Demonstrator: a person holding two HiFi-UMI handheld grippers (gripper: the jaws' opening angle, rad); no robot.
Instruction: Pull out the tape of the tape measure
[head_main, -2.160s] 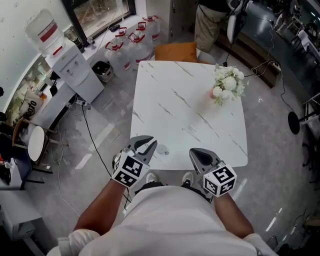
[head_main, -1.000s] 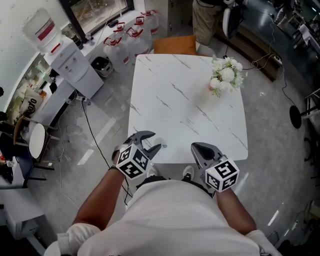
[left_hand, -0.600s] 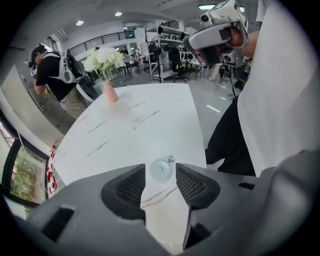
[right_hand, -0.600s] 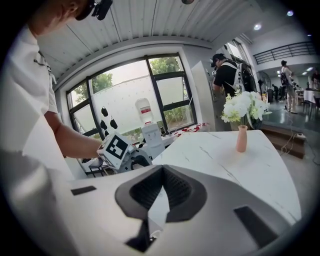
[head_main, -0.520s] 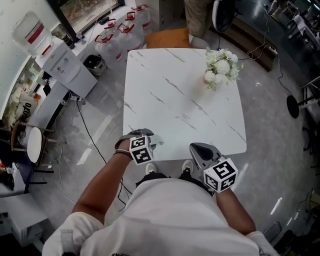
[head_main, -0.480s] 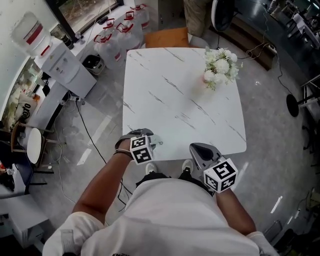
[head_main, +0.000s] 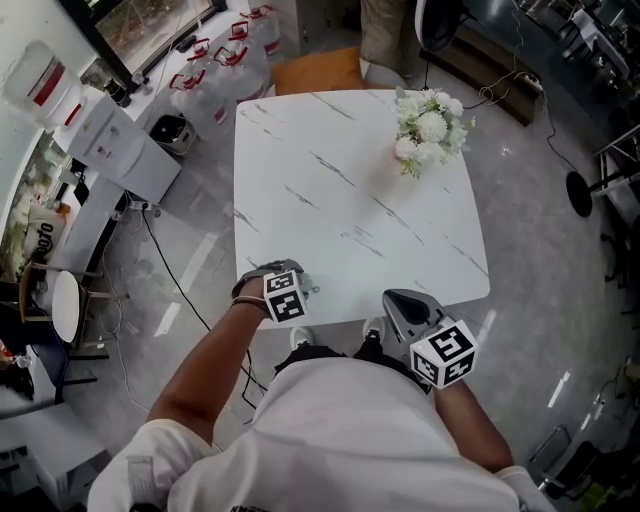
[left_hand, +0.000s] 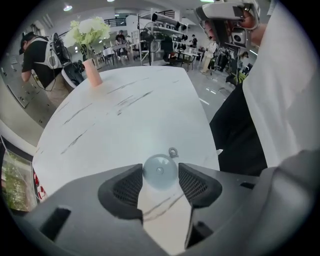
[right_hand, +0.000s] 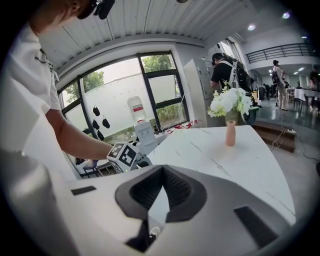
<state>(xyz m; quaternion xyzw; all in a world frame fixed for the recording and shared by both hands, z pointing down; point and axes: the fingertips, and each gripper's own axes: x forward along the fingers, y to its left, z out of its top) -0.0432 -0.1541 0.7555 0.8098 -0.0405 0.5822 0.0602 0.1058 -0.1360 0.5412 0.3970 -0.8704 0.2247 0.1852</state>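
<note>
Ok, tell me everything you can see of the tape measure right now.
The tape measure is a small round disc, pale bluish and translucent-looking, with a centre dot and a little ring at its far edge. It lies flat on the white marbled table, near the edge on the person's side. No tape shows pulled out. The left gripper stands over it, its jaws, which have just been opening, one on either side; contact is unclear.

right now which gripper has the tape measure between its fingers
The left gripper: its fingers have just been opening and flank the round tape measure on the table. The right gripper is shut and empty.
</note>
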